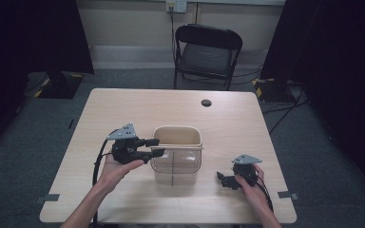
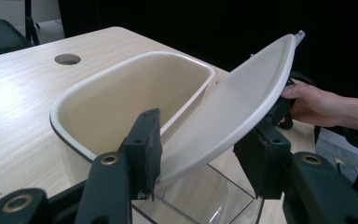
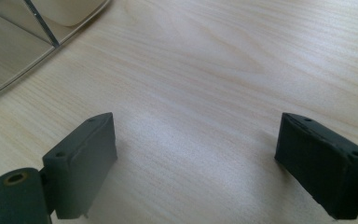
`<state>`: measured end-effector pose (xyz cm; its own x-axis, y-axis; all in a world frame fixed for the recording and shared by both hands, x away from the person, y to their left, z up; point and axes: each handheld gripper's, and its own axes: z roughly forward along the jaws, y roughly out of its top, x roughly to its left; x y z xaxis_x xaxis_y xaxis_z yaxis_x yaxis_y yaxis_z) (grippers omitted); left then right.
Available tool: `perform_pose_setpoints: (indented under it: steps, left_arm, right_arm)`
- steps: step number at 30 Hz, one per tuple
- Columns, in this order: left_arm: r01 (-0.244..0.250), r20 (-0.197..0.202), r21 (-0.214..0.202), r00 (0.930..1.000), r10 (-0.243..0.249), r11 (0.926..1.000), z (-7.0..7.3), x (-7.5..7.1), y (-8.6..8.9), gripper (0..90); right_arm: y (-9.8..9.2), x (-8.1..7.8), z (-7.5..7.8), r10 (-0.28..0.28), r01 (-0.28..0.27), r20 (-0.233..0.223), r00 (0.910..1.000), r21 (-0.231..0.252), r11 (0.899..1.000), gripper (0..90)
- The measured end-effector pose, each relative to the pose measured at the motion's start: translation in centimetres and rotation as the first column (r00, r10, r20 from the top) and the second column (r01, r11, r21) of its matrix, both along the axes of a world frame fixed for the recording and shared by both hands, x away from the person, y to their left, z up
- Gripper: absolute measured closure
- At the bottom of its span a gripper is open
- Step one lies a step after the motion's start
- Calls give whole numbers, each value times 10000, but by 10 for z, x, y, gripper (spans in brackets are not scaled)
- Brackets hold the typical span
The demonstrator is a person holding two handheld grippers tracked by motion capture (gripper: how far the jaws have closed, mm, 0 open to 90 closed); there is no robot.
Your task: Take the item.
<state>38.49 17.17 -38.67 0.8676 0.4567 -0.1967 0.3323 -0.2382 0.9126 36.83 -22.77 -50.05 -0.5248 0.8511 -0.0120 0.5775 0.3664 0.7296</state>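
A clear plastic container (image 1: 176, 166) with a beige inner tub (image 2: 121, 93) stands in the middle of the table. Its beige lid (image 2: 233, 107) is tilted up over the right side of the tub, with its lower end between my left gripper's jaws. My left gripper (image 1: 154, 147) (image 2: 205, 144) lies level at the container's left rim, and both pads touch the lid. My right gripper (image 1: 224, 180) (image 3: 196, 149) rests low on the table to the right of the container, its jaws wide open over bare wood. The container's clear corner (image 3: 14, 42) shows at the upper left of the right gripper view.
The light wooden table (image 1: 123, 104) has a round cable hole (image 1: 206, 102) near its far edge. A black folding chair (image 1: 206, 52) stands behind the table. Dark curtains hang on both sides. The person's right hand (image 2: 307, 100) shows beyond the lid.
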Motion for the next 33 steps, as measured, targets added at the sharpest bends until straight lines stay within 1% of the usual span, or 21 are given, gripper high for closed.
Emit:
perform_pose_setpoints:
  steps: [11, 16, 24, 33]
  left_arm:
    - [37, 76, 37, 10000, -37, 10000, 2, 2, 1, 537]
    - [19, 28, 16, 10000, -19, 10000, 3, 2, 2, 547]
    - [32, 66, 71, 10000, -33, 10000, 5, 4, 2, 558]
    - [-90, 8, -119, 10000, 90, 9999, 6, 9, 3, 575]
  right_arm:
    - [0, 0, 0, -3, 3, -3, 10000, 1, 10000, 116]
    - [0, 0, 0, -1, 1, 0, 10000, -3, 10000, 116]
    - [0, 0, 0, -1, 1, -1, 10000, -1, 10000, 115]
    - [0, 0, 0, -1, 1, -2, 10000, -2, 10000, 116]
